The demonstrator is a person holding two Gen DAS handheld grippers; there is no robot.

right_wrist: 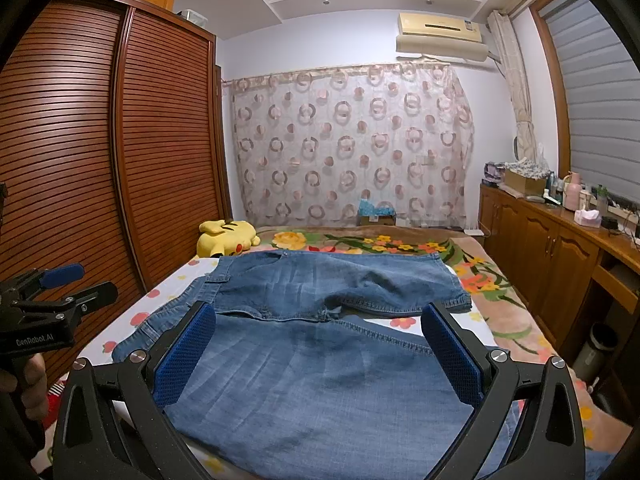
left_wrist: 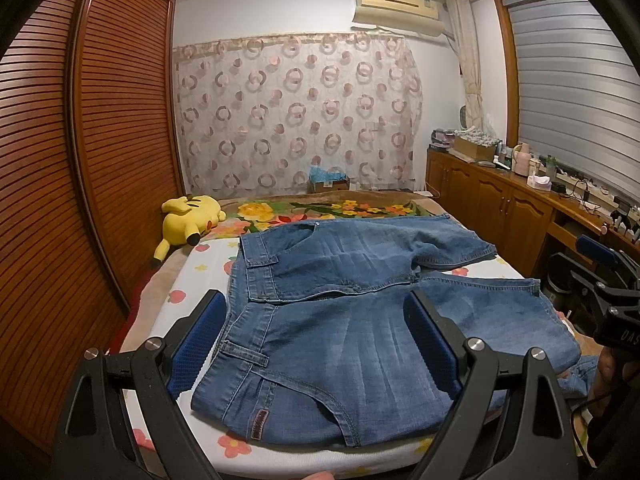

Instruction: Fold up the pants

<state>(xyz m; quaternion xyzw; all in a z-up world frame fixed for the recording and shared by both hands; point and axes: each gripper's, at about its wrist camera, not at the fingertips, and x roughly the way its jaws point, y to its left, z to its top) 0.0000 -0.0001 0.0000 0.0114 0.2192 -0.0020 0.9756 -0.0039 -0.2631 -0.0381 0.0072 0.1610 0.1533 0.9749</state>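
Blue denim pants [left_wrist: 352, 292] lie spread flat on the bed, waistband to the left, both legs running right; they also show in the right wrist view [right_wrist: 320, 344]. My left gripper [left_wrist: 316, 320] is open and empty, hovering over the near waistband and hip. My right gripper [right_wrist: 320, 336] is open and empty, hovering over the near leg. The right gripper shows at the right edge of the left wrist view [left_wrist: 600, 276]. The left gripper shows at the left edge of the right wrist view [right_wrist: 56, 292].
A yellow plush toy [left_wrist: 188, 220] lies at the far left of the bed [left_wrist: 208, 264]. A slatted wooden wardrobe [left_wrist: 100, 152] stands on the left. A wooden cabinet [left_wrist: 500, 200] with clutter runs along the right. A flowered blanket [right_wrist: 492, 280] covers the far bed.
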